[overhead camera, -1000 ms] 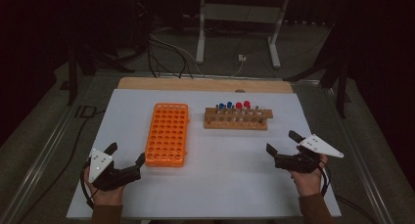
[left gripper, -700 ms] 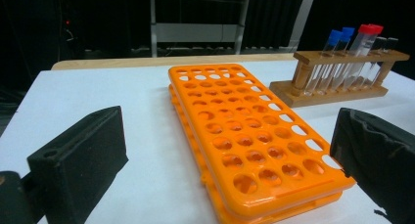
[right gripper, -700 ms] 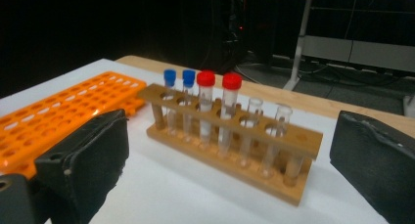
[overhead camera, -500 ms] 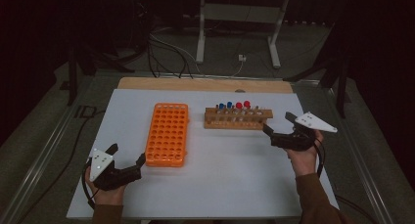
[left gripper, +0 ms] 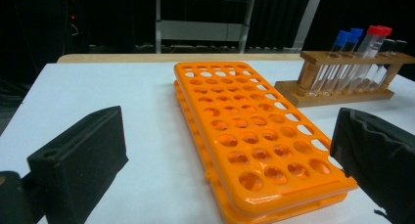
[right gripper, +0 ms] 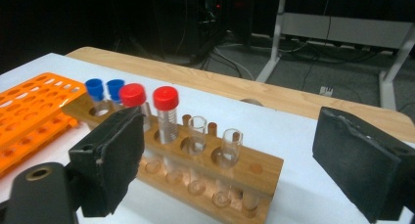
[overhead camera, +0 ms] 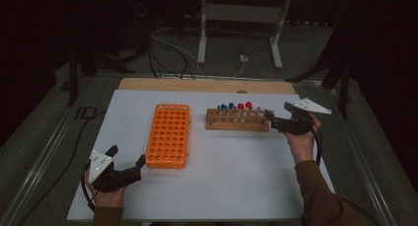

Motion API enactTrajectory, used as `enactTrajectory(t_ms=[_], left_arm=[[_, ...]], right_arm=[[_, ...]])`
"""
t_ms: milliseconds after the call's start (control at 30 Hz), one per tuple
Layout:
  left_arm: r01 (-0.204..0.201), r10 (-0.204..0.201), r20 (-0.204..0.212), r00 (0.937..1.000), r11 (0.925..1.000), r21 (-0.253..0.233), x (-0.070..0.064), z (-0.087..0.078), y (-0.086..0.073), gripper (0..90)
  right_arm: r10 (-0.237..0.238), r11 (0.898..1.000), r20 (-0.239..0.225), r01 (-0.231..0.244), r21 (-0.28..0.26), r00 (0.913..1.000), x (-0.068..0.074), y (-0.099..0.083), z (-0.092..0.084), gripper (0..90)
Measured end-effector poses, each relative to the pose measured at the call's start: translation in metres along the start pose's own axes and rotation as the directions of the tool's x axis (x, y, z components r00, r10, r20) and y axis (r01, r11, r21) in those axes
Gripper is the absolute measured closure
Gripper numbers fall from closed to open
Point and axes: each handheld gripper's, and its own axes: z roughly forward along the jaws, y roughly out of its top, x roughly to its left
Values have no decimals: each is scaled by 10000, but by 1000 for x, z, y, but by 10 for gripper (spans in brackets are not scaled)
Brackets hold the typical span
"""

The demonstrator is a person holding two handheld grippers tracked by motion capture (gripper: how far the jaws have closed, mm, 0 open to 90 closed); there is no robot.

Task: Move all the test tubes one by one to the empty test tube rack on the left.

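An empty orange tube rack [overhead camera: 168, 134] lies on the white table top [overhead camera: 236, 181]. To its right stands a wooden rack [overhead camera: 237, 122] holding two blue-capped tubes [right gripper: 94, 88], two red-capped tubes [right gripper: 165, 98] and two uncapped clear tubes [right gripper: 231, 145]. My right gripper [overhead camera: 277, 115] is open at the wooden rack's right end, and in the right gripper view its jaws [right gripper: 235, 145] stand either side of that end, holding nothing. My left gripper [overhead camera: 128, 155] is open near the front left, just short of the orange rack [left gripper: 249, 136], which fills the gap between its jaws.
A bare wooden strip [overhead camera: 207, 84] runs along the table's far edge. Beyond it are a metal stand [overhead camera: 239, 14] and cables [overhead camera: 167, 48] on the floor. Metal rails [overhead camera: 47, 152] border the table on both sides.
My right gripper has moved away from the front edge and leftward, up to the right end of the wooden rack. The left gripper has stayed put.
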Motion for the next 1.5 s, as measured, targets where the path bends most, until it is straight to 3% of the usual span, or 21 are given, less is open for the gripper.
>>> enactTrajectory(t_ms=[133, 400, 567, 667, 833, 933, 1400, 1500], left_arm=[[8, -8, 25, 10000, 10000, -64, 0, 0, 0, 12], [67, -67, 46, 10000, 9999, -123, 0, -1, 0, 12], [68, -67, 56, 10000, 9998, -183, -1, -2, 0, 12], [71, -69, 61, 10000, 9998, -205, -1, -2, 0, 12], [82, -82, 28, 10000, 9998, -180, 0, -2, 0, 12], [89, -88, 24, 10000, 9998, -196, -1, -2, 0, 12], [99, -98, 93, 9999, 9998, -185, -1, -2, 0, 12], [129, -127, 131, 9998, 9998, -181, -1, -2, 0, 13]], right_arm=[[10, 9996, 73, -12, 277, 10000, -4, -2, 12, 175], [76, 9961, 616, -130, 877, 9981, -6, -8, 39, 441], [131, 9949, 366, -166, 990, 9992, -5, -12, 49, 545], [-95, 9934, 339, 55, 1148, 9994, -3, -15, 54, 605], [-251, 9897, 473, 181, 1421, 9986, 1, -20, 59, 675], [-322, 9910, 666, 232, 1321, 9973, 2, -22, 59, 740], [102, 9916, 1156, -250, 1270, 9932, 9, -22, 57, 764], [203, 9934, 1057, -321, 1106, 9942, 8, -19, 53, 765]])
